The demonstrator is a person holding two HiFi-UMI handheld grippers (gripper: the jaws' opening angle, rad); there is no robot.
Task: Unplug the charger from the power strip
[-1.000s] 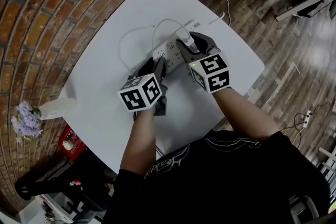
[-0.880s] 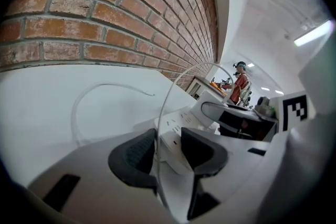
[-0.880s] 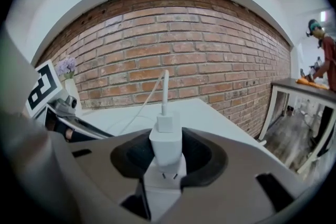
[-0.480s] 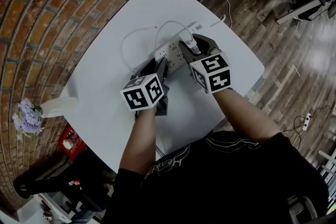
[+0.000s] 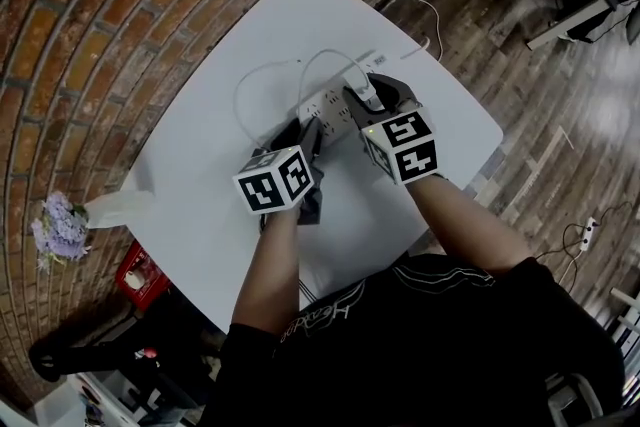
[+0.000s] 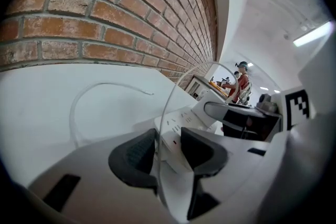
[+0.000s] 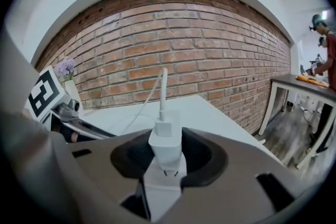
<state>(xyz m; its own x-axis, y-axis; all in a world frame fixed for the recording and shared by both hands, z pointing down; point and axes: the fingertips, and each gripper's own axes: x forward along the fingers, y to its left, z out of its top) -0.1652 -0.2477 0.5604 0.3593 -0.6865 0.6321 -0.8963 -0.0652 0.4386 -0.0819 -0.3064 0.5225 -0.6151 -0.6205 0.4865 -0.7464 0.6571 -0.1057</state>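
Observation:
A white power strip (image 5: 328, 105) lies on the white table (image 5: 200, 185), with its end between the jaws of my left gripper (image 5: 306, 129), which are shut on it (image 6: 178, 122). My right gripper (image 5: 370, 95) is shut on the white charger (image 7: 166, 140), which stands upright above the strip (image 7: 159, 192). The tips of its prongs show just under its body. A white cable (image 7: 162, 86) rises from the charger and loops over the table (image 5: 262, 75).
The table stands against a brick wall. A second cable (image 5: 424, 19) lies at its far corner. Purple flowers (image 5: 56, 225) and a red crate (image 5: 134, 271) sit to the left of the table. A person (image 6: 241, 79) stands at a far desk.
Both grippers keep their places and their grips. Only the head view has shifted slightly.

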